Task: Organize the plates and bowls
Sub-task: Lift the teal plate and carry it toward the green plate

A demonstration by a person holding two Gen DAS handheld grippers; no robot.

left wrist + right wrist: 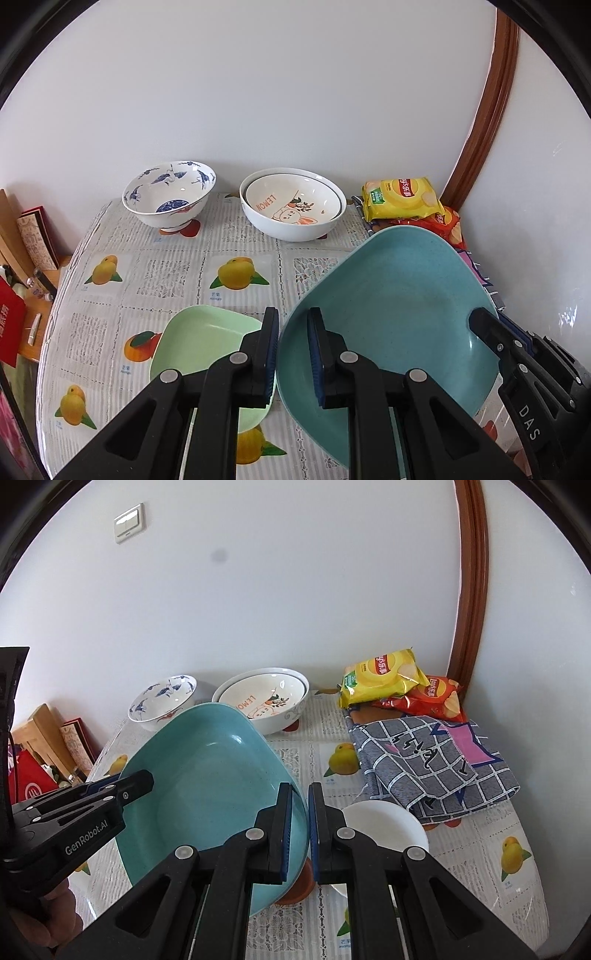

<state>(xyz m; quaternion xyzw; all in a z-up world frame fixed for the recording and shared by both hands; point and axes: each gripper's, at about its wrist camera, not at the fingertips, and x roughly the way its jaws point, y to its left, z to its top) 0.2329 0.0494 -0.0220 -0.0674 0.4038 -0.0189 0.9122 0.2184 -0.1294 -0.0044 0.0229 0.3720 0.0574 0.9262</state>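
Observation:
A large teal plate [399, 299] is held tilted above the table between both grippers; it also shows in the right wrist view [207, 775]. My left gripper [293, 354] is shut on its left rim. My right gripper [301, 830] is shut on its right rim, and it shows in the left wrist view [491, 332]. A light green plate [199, 343] lies on the table below the left gripper. A small white plate [384, 827] lies below the right gripper. A blue-patterned bowl [170, 192] and two nested white bowls [295, 206] stand at the back.
Yellow chip bag [384, 679] and red chip bag [432, 698] lie at the back right corner by a folded checked cloth [432, 760]. Wall runs behind the table [177, 266]. Boxes and a wooden stand [33, 236] sit beyond the left edge.

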